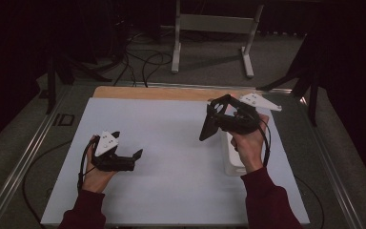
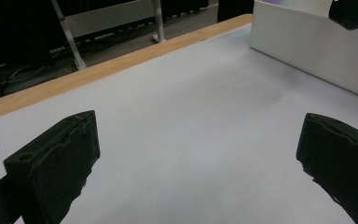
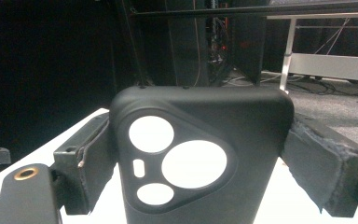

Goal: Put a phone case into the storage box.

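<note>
Black phone case [image 3: 200, 163], bottom cut off, gripped by right claw [image 3: 200, 186]; left claw [image 2: 196, 163] released.

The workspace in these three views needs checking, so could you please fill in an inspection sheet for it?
Surface: white table top with a wooden far edge.
Job's things: black phone case, camera cutouts showing, clamped between the right gripper's jaws; white box on the table's right side.
Clutter: nothing seen.
Grippers: left gripper low over the table, jaws wide apart, holding nothing; right gripper raised beside the box, holding the case.
Cables: a black cable trails from the left gripper; more cables on the floor.
Surroundings: dark room, white frame legs beyond the table.
</note>
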{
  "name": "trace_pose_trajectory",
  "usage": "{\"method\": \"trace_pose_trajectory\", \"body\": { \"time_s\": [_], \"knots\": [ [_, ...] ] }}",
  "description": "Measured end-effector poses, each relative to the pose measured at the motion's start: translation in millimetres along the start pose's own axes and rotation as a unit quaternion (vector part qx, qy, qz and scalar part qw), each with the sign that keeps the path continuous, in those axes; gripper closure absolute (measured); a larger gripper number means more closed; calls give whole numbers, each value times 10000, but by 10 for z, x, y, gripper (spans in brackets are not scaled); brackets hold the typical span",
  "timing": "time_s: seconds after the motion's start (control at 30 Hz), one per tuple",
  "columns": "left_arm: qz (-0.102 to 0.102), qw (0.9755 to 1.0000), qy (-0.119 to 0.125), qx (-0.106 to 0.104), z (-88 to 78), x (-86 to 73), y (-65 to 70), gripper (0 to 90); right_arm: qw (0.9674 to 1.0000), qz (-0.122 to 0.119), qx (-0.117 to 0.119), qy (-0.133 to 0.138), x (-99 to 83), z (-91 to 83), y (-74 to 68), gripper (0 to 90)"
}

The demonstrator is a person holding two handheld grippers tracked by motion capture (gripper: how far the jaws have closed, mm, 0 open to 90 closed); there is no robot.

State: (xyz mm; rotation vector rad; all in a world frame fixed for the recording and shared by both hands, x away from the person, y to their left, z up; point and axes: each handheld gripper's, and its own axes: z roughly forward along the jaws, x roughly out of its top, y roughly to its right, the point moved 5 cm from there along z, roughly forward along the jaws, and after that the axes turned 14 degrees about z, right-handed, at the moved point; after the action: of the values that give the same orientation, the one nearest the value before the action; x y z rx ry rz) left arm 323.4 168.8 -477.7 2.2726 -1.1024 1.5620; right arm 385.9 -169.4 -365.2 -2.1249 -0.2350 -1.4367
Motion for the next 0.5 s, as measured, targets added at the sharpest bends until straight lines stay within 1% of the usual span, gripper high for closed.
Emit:
{"method": "trace_pose_trajectory", "body": {
  "time_s": [0.07, 0.17, 0.33, 0.4, 0.5],
  "knots": [
    [0, 10000, 3, 6, -25, -42, -4, 0, 10000, -7, 0, 11, 10, -4, 0, 141],
    [-11, 10000, -32, 81, -58, -118, -14, 0, 10000, -30, 1, 28, 24, -7, 3, 142],
    [-118, 9998, -7, 153, -117, -248, -26, 0, 10000, 3, -51, 38, 37, 8, 34, 142],
    [-145, 9998, 21, 154, -138, -281, -27, 0, 10000, 1, -65, 34, 35, 15, 38, 142],
    [-121, 9998, 30, 155, -166, -325, -27, 0, 10000, 1, -88, 39, 38, 26, 41, 142]
  ]
}}
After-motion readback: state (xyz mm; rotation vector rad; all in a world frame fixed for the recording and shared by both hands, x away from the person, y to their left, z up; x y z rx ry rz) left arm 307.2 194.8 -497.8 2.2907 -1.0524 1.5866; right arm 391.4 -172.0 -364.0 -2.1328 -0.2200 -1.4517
